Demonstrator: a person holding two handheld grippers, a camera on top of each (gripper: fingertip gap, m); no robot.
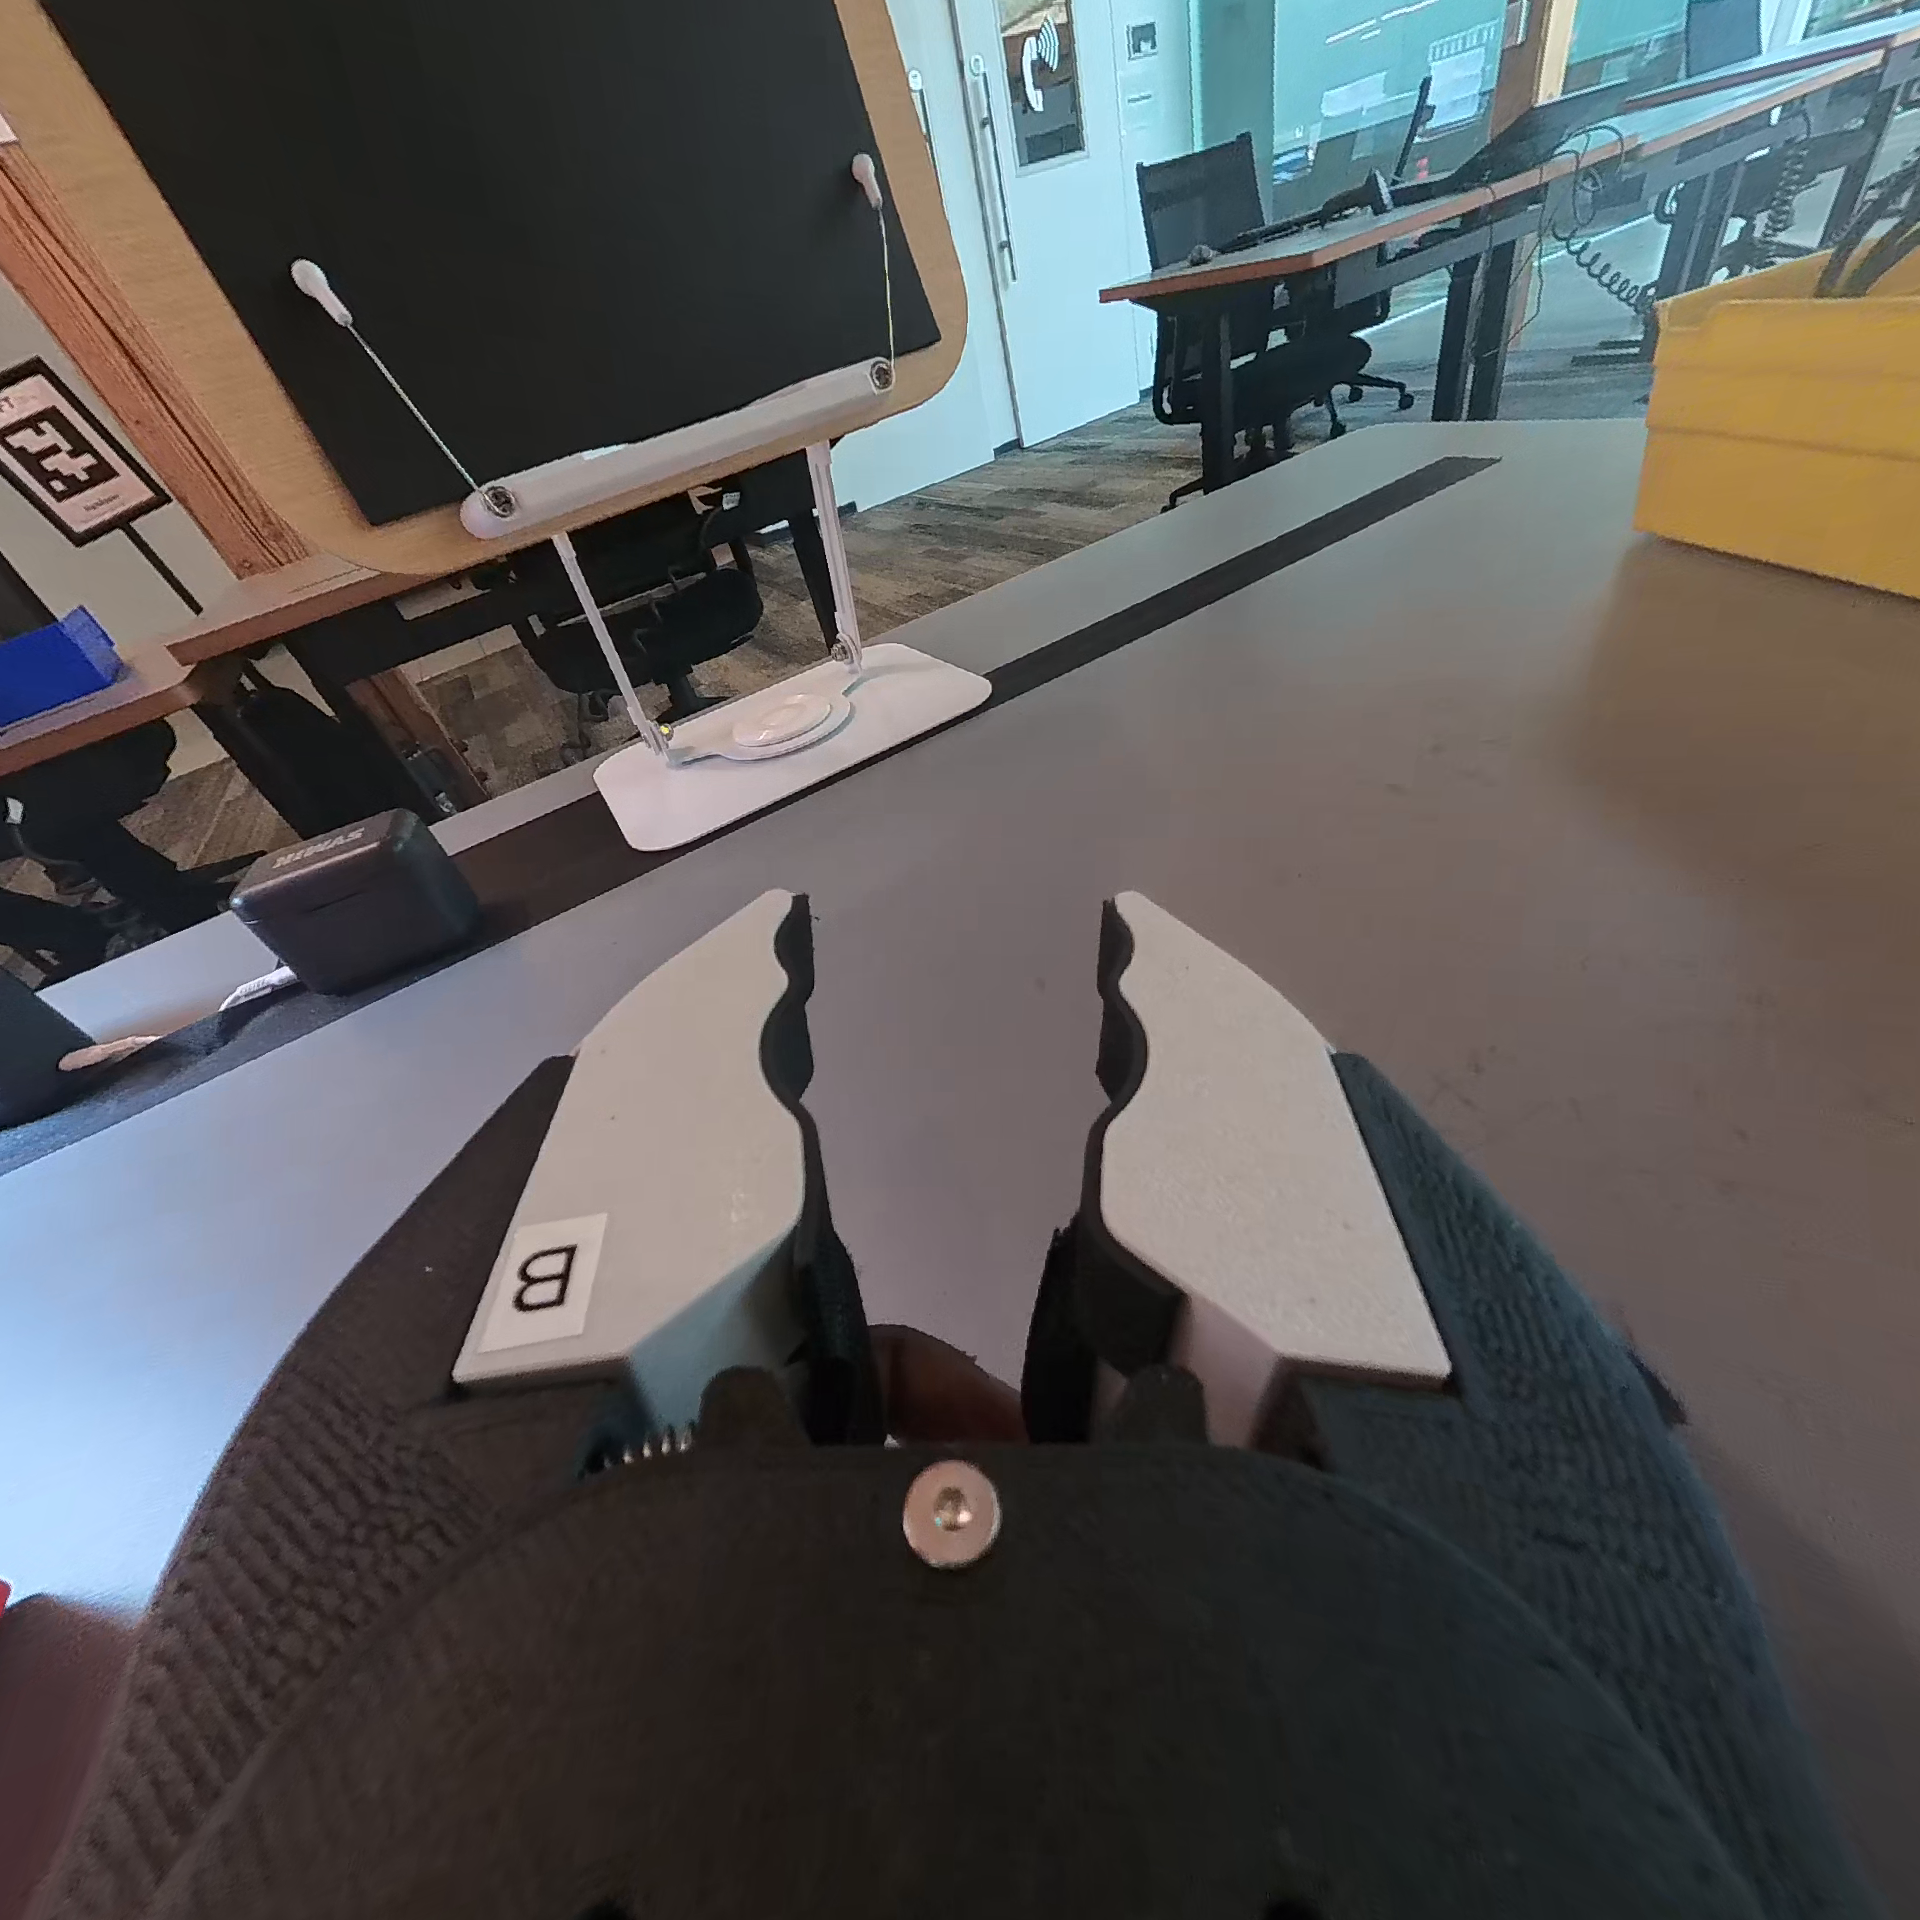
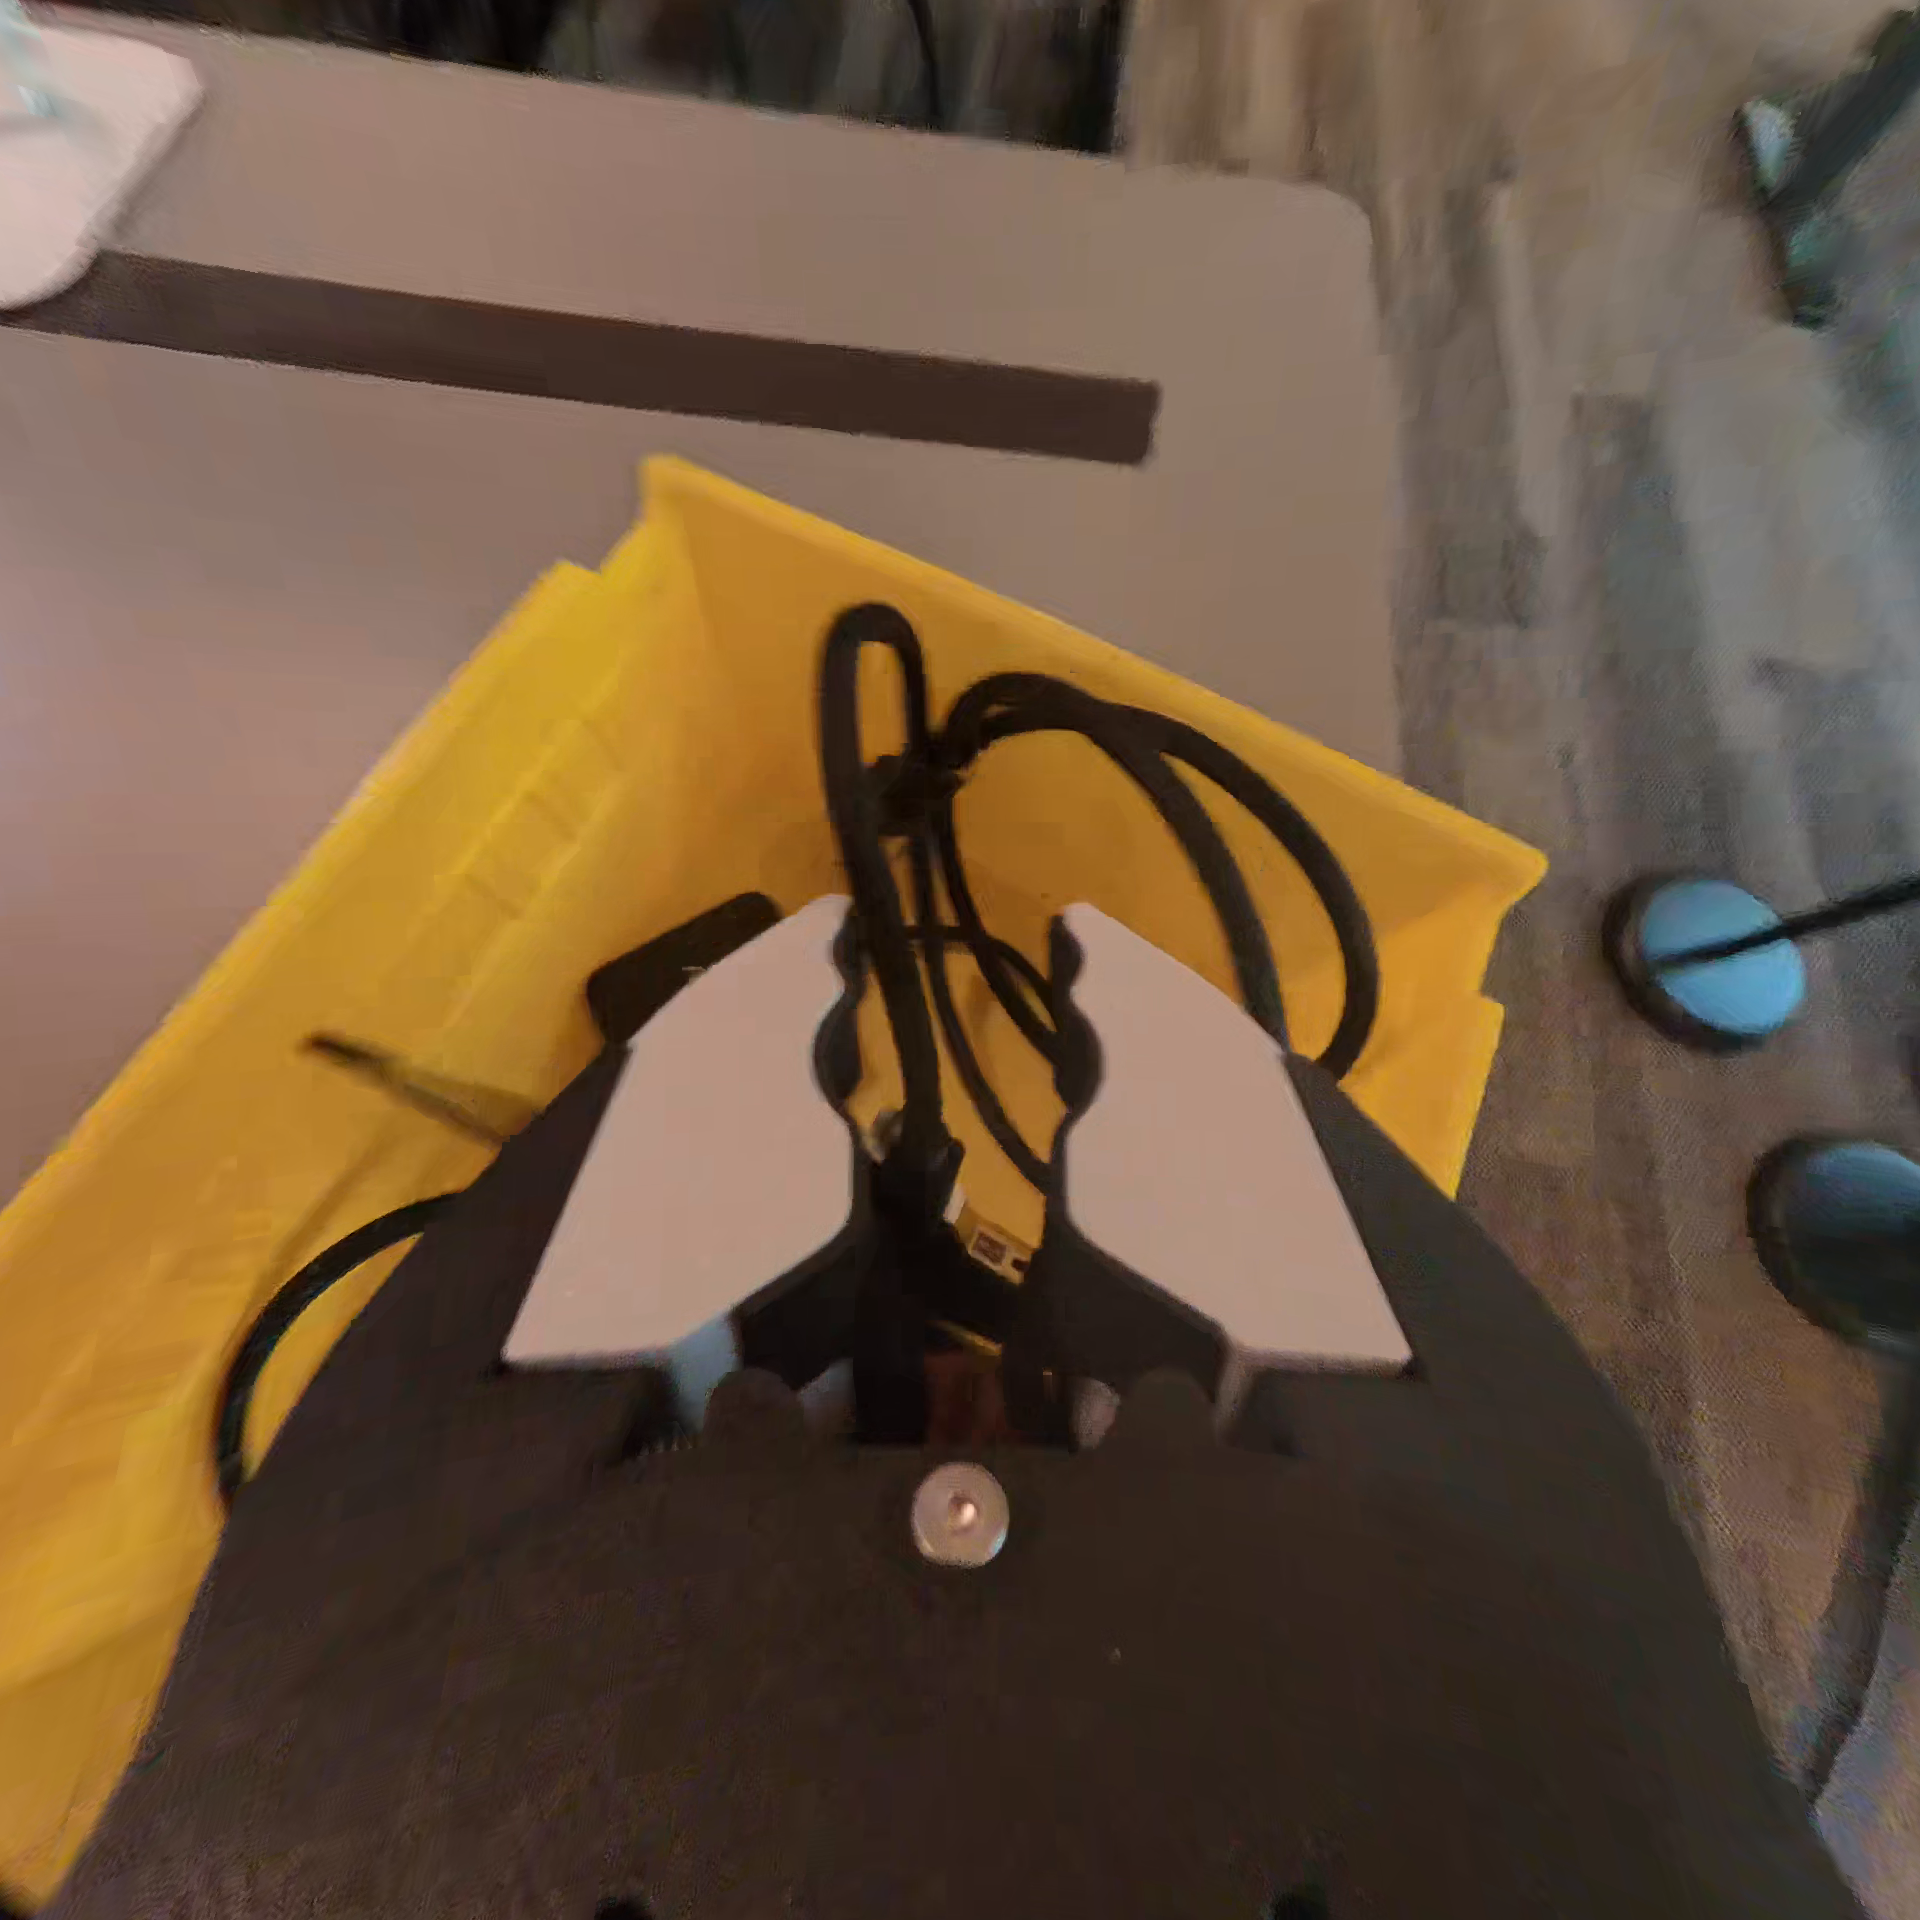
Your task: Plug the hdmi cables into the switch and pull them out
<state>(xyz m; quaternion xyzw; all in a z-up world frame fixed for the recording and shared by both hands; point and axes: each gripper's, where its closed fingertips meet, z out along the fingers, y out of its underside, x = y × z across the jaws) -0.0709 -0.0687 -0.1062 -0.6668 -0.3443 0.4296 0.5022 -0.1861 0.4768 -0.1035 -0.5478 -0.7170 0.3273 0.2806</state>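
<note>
My right gripper is open and reaches down into a yellow bin. A tied bundle of black HDMI cables lies in the bin and runs between the fingers, with a metal plug near their base. A flat black object lies in the bin beside the left finger; I cannot tell what it is. This view is blurred. My left gripper is open and empty, low over the grey table. The yellow bin stands to its far right.
A tilted board on a white stand is ahead of the left gripper at the table's far edge. A small black case sits at the left. A dark strip runs across the table. Chair casters are on the floor beyond the table's right edge.
</note>
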